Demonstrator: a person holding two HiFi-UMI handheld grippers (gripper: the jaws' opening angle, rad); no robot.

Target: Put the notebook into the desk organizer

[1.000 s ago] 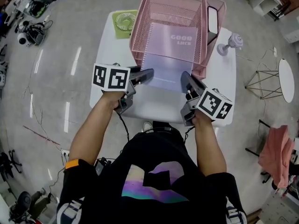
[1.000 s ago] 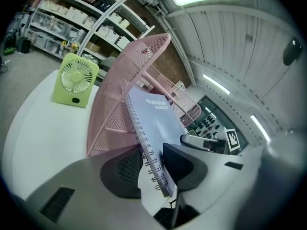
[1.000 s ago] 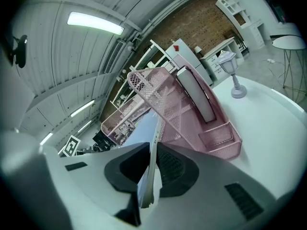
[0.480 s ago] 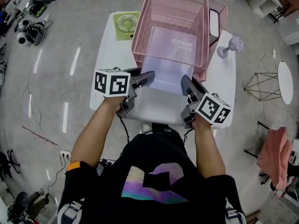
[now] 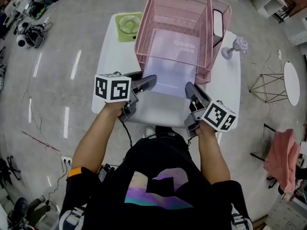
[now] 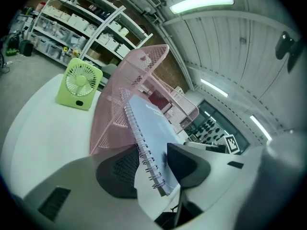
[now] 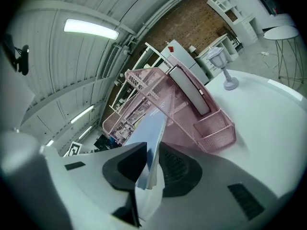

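A pale lavender spiral notebook [image 5: 172, 63] lies half inside the pink mesh desk organizer [image 5: 144, 37] on the white table [image 5: 112, 61]. Its near half sticks out toward me. My left gripper [image 5: 152, 79] is at the notebook's near left corner. The spiral edge [image 6: 144, 152] runs between its jaws, which are opening and stand wider than the binding. My right gripper [image 5: 188, 86] is at the near right corner. The page edge [image 7: 152, 164] sits between its jaws, which are closing and stand close to both faces.
A green desk fan [image 5: 128, 24] stands at the table's far left beside the organizer. A small lamp-like stand [image 5: 235, 46] sits at the far right. A white flat object [image 5: 217, 22] stands in the organizer's right side slot. The table's near edge is just below the grippers.
Both grippers have drawn back slightly toward me along the notebook's near corners. The left jaws have spread. The notebook stays half inside the organizer.
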